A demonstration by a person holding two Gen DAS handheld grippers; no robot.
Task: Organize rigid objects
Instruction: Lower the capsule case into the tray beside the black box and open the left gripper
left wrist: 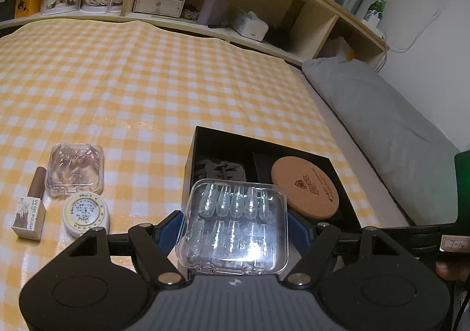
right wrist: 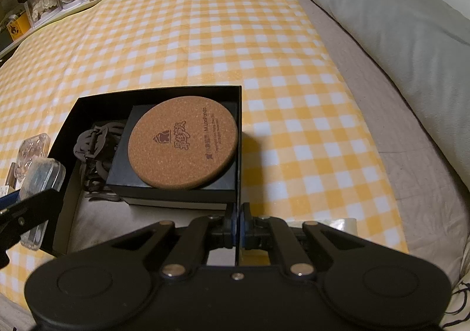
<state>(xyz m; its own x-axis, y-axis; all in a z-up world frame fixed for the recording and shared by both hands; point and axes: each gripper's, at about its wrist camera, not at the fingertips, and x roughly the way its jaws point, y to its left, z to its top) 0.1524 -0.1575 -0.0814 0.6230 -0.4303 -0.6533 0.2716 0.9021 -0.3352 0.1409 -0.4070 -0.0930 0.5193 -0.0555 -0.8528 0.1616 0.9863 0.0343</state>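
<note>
My left gripper [left wrist: 233, 223] is shut on a clear plastic case of false nails [left wrist: 235, 225] and holds it over the near left part of the open black box [left wrist: 202, 137]. The box holds a round cork coaster [left wrist: 305, 187] on a smaller black box, and a dark hair claw [left wrist: 220, 171]. My right gripper [right wrist: 237, 223] is shut on the box's right wall [right wrist: 238, 154] at its near corner. The held case [right wrist: 44, 175] shows at the left edge of the right wrist view. The coaster [right wrist: 183, 141] and the claw [right wrist: 95, 149] show there too.
On the yellow checked cloth [left wrist: 147, 81] left of the box lie another clear case [left wrist: 75, 169], a round white jar [left wrist: 86, 215] and a gel polish bottle in its carton [left wrist: 30, 207]. A grey pillow [right wrist: 396, 37] lies to the right. Wooden shelves [left wrist: 235, 8] run along the back.
</note>
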